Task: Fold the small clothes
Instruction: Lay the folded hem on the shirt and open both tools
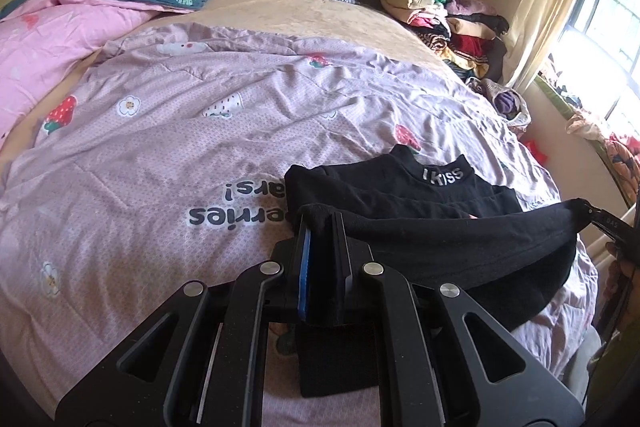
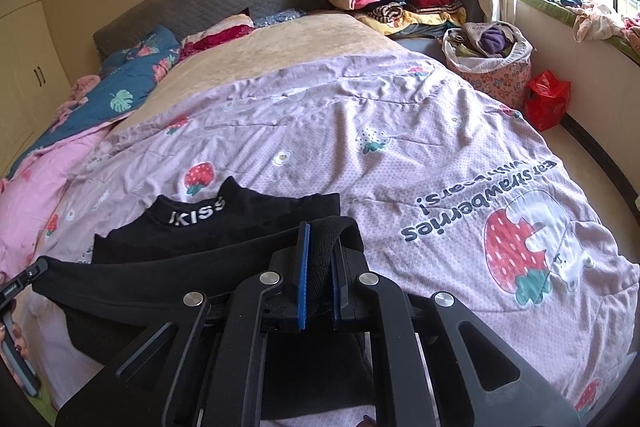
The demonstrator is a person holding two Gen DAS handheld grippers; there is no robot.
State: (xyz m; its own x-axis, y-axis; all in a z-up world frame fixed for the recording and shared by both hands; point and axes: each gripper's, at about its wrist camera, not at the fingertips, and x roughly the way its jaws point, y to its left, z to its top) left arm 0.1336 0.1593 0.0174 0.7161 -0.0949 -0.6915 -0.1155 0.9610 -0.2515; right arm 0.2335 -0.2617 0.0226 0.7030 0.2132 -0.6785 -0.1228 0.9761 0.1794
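One black top (image 1: 400,195), two claws, one strawberry quilt (image 1: 200,115), one laundry basket (image 2: 488,63), one red bag (image 2: 546,101).

Black angular left gripper (image 1: 322,223) and right gripper (image 2: 320,231), blue-padded jaws, silver pivot bolts.

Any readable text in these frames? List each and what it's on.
"KISS": white letters on the collar of the black top.
"Eat strawberries with bears!": printed on the quilt, upside down to the camera; middle line blurred, partly a guess.
Small white print on the other gripper's finger in each view: too small to read.
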